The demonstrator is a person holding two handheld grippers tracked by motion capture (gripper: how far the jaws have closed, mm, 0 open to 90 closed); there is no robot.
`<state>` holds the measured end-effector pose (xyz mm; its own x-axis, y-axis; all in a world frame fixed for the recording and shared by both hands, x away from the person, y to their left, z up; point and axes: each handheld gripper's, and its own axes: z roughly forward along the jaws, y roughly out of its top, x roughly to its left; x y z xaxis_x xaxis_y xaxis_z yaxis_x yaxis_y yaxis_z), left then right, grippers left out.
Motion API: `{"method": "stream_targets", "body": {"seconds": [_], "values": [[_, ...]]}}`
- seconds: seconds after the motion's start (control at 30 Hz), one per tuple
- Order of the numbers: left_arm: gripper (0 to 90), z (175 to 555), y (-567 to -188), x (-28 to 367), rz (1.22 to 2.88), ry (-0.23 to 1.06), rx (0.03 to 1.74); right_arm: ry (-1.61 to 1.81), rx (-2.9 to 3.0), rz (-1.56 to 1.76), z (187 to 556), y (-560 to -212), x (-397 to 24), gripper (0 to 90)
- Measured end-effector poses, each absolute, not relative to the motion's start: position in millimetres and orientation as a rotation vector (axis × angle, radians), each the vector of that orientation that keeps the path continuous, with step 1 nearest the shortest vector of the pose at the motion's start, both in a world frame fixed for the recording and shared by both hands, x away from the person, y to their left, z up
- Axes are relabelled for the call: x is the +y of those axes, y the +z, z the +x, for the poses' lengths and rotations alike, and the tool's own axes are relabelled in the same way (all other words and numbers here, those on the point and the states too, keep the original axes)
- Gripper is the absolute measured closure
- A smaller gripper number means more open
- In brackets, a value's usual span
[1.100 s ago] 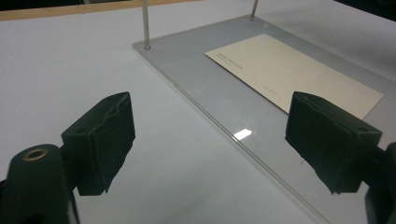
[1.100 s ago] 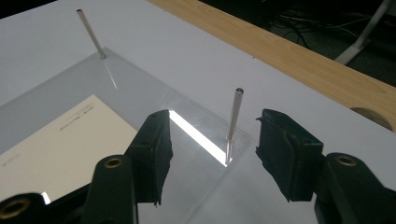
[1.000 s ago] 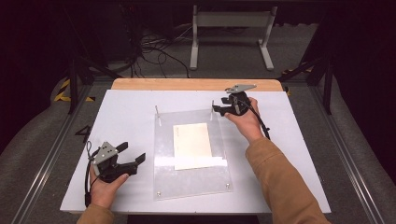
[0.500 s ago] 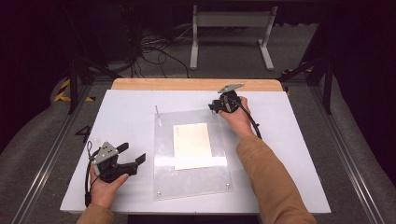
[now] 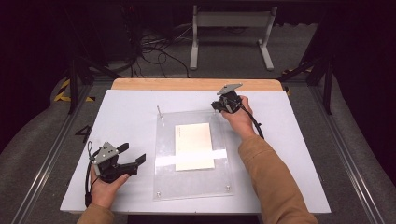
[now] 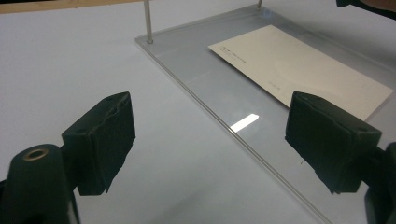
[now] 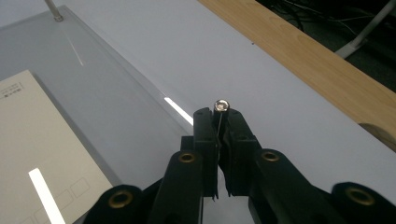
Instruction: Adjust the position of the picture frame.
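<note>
A clear acrylic plate [image 5: 196, 182] lies in the middle of the white table, with a cream card [image 5: 194, 145] resting on it. A thin metal pin [image 5: 160, 113] stands upright at the plate's far left corner. At the far right corner my right gripper [image 5: 219, 106] is shut on another upright metal pin [image 7: 221, 105], whose round head shows just above the fingertips [image 7: 205, 122]. My left gripper [image 5: 133, 155] sits open left of the plate's near half. In the left gripper view its pads [image 6: 105, 135] have nothing between them, and the plate's edge [image 6: 205, 107] runs between the jaws.
A wooden strip [image 5: 196, 84] borders the table's far edge. Small screw heads [image 5: 228, 188] mark the plate's near corners. Bare white tabletop [image 5: 299, 154] spreads on both sides of the plate. Beyond the table are cables and a metal stand [image 5: 231, 28] on the floor.
My right gripper has shifted a little to the left, to the plate's far right corner, and stayed there for the last half second. The left gripper has not moved.
</note>
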<state>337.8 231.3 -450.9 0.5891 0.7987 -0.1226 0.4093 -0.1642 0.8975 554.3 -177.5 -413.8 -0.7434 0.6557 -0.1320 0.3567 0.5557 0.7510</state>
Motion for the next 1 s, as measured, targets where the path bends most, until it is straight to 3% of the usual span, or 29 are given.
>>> {"method": "stream_targets", "body": {"seconds": [0.37,1.0], "values": [[17.1,334.8,-454.3,217.9,1.850,0.447,0.971,1.014,2.378,0.770,525.5,-394.2,-204.2,85.3],[43.4,280.6,-458.7,193.6,2.128,0.202,0.638,1.045,2.411,0.872,514.1,-423.3,-232.3,85.2]]}}
